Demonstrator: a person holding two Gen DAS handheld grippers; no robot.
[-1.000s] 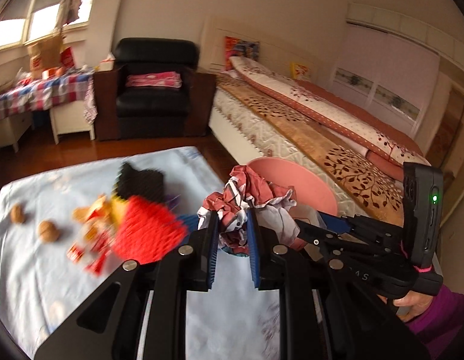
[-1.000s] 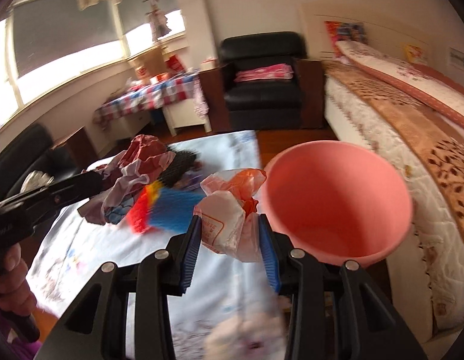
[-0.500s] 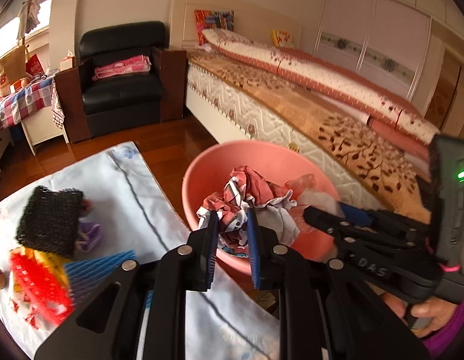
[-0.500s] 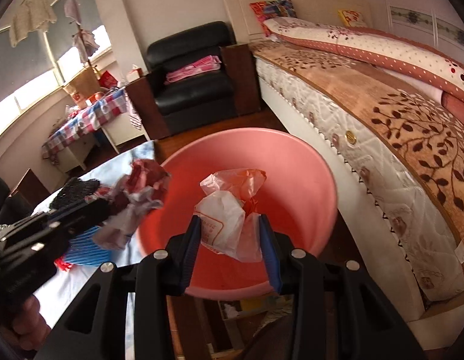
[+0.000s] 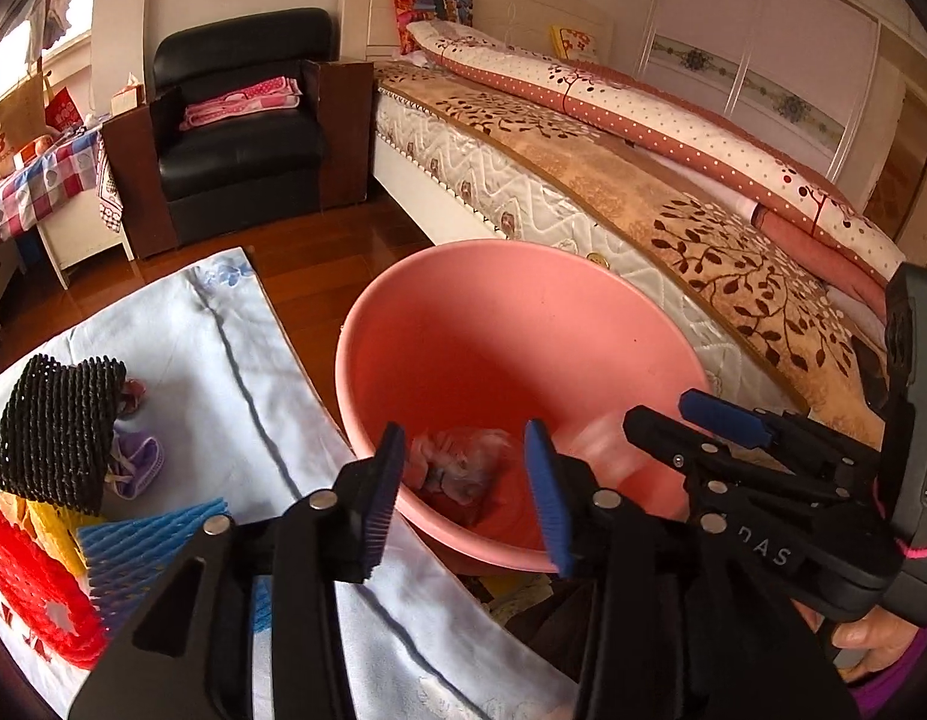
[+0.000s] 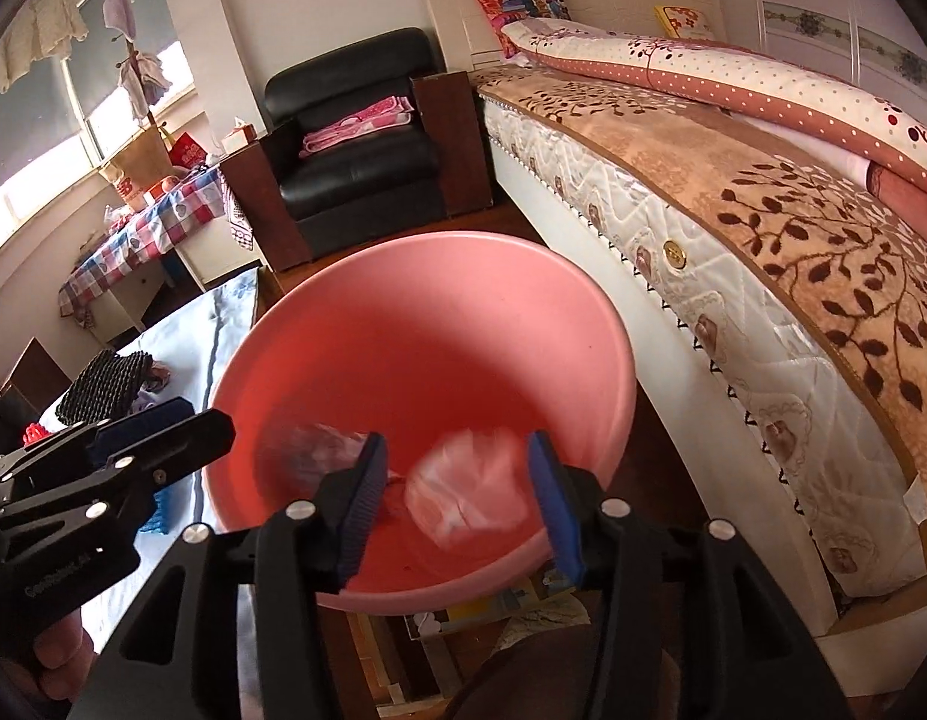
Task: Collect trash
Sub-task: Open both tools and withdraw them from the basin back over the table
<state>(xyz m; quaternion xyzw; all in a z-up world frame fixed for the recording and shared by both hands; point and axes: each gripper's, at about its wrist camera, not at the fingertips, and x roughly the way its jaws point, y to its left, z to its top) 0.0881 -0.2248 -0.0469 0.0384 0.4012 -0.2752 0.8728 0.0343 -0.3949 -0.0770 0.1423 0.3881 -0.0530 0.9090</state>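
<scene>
A motion-blurred pale plastic wrapper [image 6: 466,489] smears inside the round pink plastic basin [image 6: 595,312]; its print is unreadable. The crumpled reddish patterned cloth [image 5: 457,468] is blurred too. The red foam fruit net [image 5: 34,594] is cut off at the left edge.

A round pink plastic basin [image 5: 523,324] stands upright just beside the edge of the worktop, between it and the bed. Inside it, low on the near wall, lies a crumpled red and white wrapper [image 5: 457,468], blurred. A second piece, a crumpled white and pink plastic bag [image 6: 469,489], is also blurred and appears in the basin next to the first one [image 6: 319,450]; whether it already rests on the bottom I cannot tell. On the light blue cloth of the worktop lie a black foam net sleeve [image 5: 58,420], a red foam net [image 5: 31,588], a blue foam net [image 5: 145,546], a yellow piece [image 5: 49,525] and a small purple wrapper [image 5: 136,459], close together.
</scene>
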